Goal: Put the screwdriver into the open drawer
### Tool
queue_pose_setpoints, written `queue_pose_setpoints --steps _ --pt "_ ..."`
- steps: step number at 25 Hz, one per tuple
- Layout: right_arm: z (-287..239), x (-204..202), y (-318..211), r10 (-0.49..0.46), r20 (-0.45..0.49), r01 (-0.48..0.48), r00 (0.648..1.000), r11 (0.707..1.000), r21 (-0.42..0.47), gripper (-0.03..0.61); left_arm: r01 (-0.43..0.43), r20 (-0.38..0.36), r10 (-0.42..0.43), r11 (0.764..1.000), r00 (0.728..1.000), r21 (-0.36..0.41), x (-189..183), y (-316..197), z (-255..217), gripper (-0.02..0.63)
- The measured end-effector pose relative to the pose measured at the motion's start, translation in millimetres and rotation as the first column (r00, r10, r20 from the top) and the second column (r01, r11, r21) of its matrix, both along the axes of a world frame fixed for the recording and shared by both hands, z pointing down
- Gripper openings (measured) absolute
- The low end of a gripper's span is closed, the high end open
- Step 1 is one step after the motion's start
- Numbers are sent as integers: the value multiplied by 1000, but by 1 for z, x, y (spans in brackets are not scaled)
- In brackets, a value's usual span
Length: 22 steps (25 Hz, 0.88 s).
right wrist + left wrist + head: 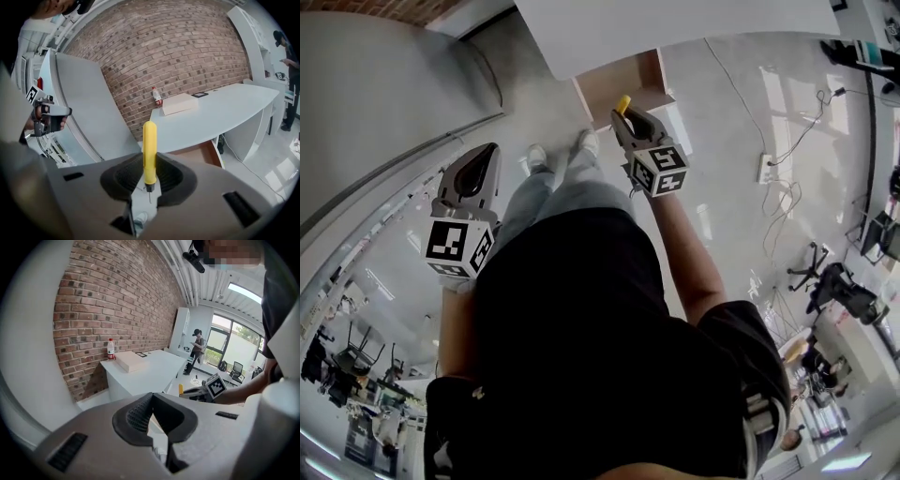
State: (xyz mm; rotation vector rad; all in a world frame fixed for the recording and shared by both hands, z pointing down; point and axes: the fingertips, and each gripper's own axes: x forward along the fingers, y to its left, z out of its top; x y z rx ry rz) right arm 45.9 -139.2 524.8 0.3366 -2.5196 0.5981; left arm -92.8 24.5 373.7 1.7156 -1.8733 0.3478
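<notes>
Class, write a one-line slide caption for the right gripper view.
Right gripper grips a yellow screwdriver, with the open drawer under the white desk ahead.

Left claw [478, 167]: jaws closed tip to tip, nothing between them. It is held low at the person's left side and angled downward, marker cube [457, 246] toward the body. The left forearm [455, 328] is mostly hidden behind the torso.

Right claw [625, 119]: pads clamped on the yellow screwdriver [149, 154], handle sticking out past the tips. The right forearm [686, 258] is stretched forward and bare. Its cube [661, 171] faces up.
</notes>
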Motion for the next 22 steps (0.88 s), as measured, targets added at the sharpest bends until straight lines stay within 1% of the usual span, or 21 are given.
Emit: queue_pose_setpoints --steps 5,10,17,22 --pt "42 -10 -3 -60 -62 58 996 998 -35 89 60 -9 -60 998 998 -35 -3 7 9 3" --pt "84 -20 0 -122 -122 114 985 991 -72 89 115 -13 -116 991 993 -72 -8 14 23 3" --pt "146 -31 1 -178 -188 166 966 983 -79 89 168 -30 -173 978 984 -122 -6 31 45 3" --pt "189 -34 1 -212 -246 198 946 977 -80 89 181 -52 -191 971 980 -154 3 44 64 3"
